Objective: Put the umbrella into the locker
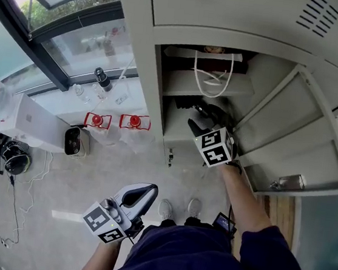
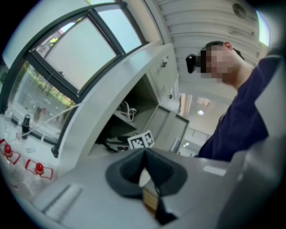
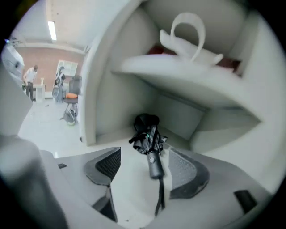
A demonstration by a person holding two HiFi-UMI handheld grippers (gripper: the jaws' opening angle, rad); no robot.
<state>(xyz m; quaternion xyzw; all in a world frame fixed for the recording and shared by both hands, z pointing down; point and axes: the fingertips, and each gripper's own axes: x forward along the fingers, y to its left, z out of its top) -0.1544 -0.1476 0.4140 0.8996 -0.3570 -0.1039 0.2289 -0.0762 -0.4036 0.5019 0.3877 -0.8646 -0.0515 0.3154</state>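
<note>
The black folded umbrella (image 3: 149, 139) lies on the lower shelf of the open grey locker (image 3: 103, 94), handle and strap toward me. My right gripper (image 3: 145, 168) stands open just in front of that shelf; the handle lies between its pads (image 3: 108, 163) without touching them. In the head view the right gripper (image 1: 199, 128) is at the locker's (image 1: 157, 81) opening, with the umbrella (image 1: 213, 113) beyond it. My left gripper (image 1: 141, 194) hangs low by my body, shut with nothing in it; its pads (image 2: 134, 167) meet in the left gripper view.
The locker door (image 1: 299, 144) stands open to the right. A white bag (image 1: 212, 75) with loop handles sits on the upper shelf. On the floor at left are two red-capped items (image 1: 116, 120), a small white device (image 1: 74, 141), a black bottle (image 1: 102, 79) and cables (image 1: 23, 205).
</note>
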